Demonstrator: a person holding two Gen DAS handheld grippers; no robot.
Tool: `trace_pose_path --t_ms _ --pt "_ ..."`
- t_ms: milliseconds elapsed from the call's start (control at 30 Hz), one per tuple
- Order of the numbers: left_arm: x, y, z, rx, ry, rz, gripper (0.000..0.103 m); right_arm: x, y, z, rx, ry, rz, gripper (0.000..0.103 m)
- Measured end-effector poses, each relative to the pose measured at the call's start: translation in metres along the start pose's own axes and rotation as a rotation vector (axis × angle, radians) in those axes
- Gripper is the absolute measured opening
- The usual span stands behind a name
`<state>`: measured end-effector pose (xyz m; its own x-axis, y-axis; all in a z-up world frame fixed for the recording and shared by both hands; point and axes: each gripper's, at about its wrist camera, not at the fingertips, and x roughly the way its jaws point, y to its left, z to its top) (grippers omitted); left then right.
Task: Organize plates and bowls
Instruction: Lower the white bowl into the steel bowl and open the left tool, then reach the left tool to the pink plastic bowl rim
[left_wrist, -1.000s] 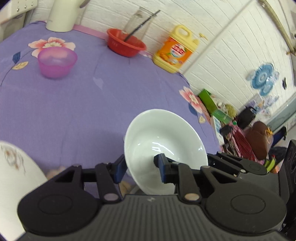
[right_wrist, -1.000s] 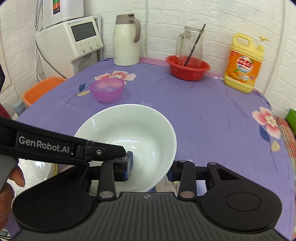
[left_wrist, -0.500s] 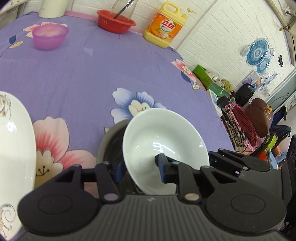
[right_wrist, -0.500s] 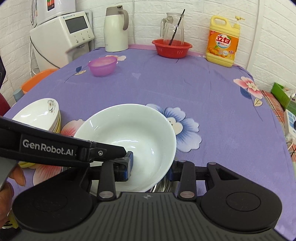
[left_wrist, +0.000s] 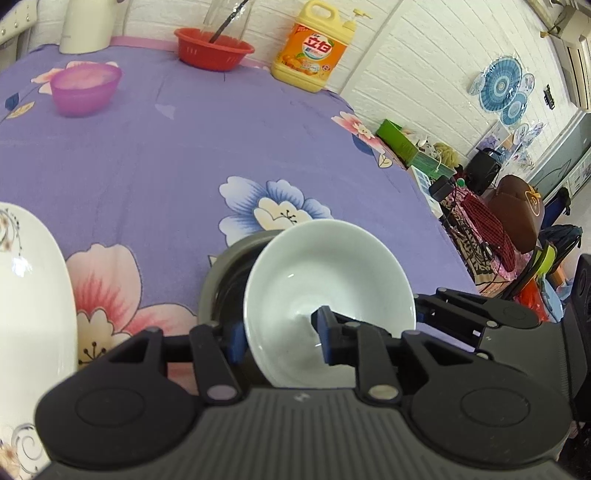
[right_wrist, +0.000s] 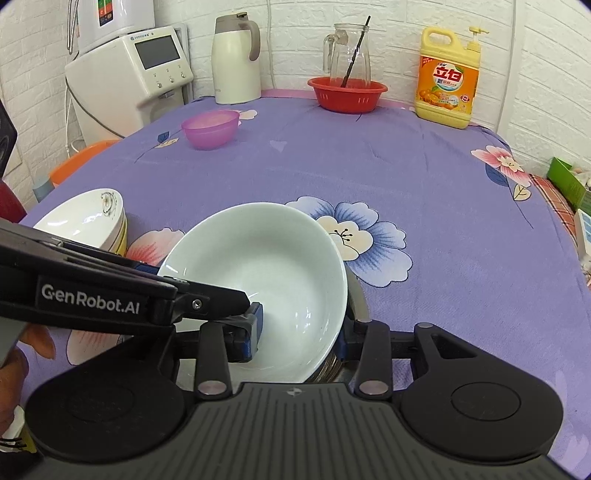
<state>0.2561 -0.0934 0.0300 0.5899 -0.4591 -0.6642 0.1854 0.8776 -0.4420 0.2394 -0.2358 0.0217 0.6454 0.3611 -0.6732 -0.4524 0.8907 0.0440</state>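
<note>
White glazed bowl (right_wrist: 266, 280) sits over a grey metal dish (left_wrist: 225, 273) near the front edge of the table, tilted, not yet seated flat as far as I can tell. Both grippers have it by the rim wall: left gripper (left_wrist: 279, 334) on the bowl's left side, one blue pad inside, one outside; right gripper (right_wrist: 301, 332) likewise on the right side. The right gripper's jaws are opening, rim between them; the pads look to be in contact for now. Left is clamped on the wall.

To do it well, my read: let the bowl settle level into the dish before either side lets go fully. Release both sides evenly, else it tips toward the side that holds on. Glaze is slick, rim thin, so back the inner pads up and out without dragging the wall.

A stack of patterned bowls (right_wrist: 88, 221) stands just to the left, near but apart; watch the left gripper's body on exit.

Surface: purple floral tablecloth (right_wrist: 369, 166), soft, could wrinkle under the dish. Farther back: pink plastic bowl (right_wrist: 210, 127), red basket (right_wrist: 347, 94) with a glass jug, yellow detergent bottle (right_wrist: 447, 79), cream kettle (right_wrist: 234, 61). White brick walls; clutter off the right edge.
</note>
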Motion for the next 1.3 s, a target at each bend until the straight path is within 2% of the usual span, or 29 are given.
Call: trace_pose_path --t_ms 67,100,133,167,200,233,267,300,567,867,1100,1300 --pt "-0.003 0.000 0.001 0.001 -0.001 -0.004 0.028 0.000 -0.002 0.000 0.015 -0.003 0.009 0.069" --pt "-0.007 0.001 0.002 0.003 -0.011 0.004 0.042 0.000 -0.002 0.001 0.020 -0.002 0.013 0.070" --pt "-0.011 0.000 0.003 0.011 -0.033 0.011 0.053 -0.001 -0.003 0.001 0.023 -0.005 0.012 0.071" --pt "-0.016 -0.002 0.004 0.026 -0.053 0.018 0.054 -0.002 -0.003 0.002 0.025 -0.014 0.015 0.074" --pt "-0.021 -0.003 0.005 0.036 -0.067 0.013 0.063 -0.004 -0.004 0.002 0.029 -0.028 0.017 0.082" --pt "-0.026 -0.004 0.008 0.037 -0.080 0.008 0.066 -0.007 -0.004 0.003 0.034 -0.039 0.026 0.086" --pt "-0.028 -0.004 0.009 0.036 -0.089 0.007 0.066 -0.008 -0.004 0.004 0.042 -0.046 0.040 0.097" --pt "-0.031 -0.005 0.011 0.038 -0.095 0.005 0.067 -0.009 -0.004 0.005 0.047 -0.050 0.051 0.103" --pt "-0.036 0.002 0.016 0.030 -0.112 0.038 0.073 -0.022 0.006 0.011 -0.006 -0.103 0.000 0.103" --pt "-0.059 0.028 0.041 0.061 -0.152 0.108 0.073 -0.004 0.007 0.031 -0.006 -0.069 0.018 0.103" --pt "-0.089 0.073 0.073 0.057 -0.220 0.193 0.074 0.021 0.024 0.070 -0.027 -0.051 0.063 0.103" --pt "-0.100 0.127 0.097 0.008 -0.247 0.290 0.074 0.055 0.051 0.108 -0.087 -0.035 0.100 0.103"
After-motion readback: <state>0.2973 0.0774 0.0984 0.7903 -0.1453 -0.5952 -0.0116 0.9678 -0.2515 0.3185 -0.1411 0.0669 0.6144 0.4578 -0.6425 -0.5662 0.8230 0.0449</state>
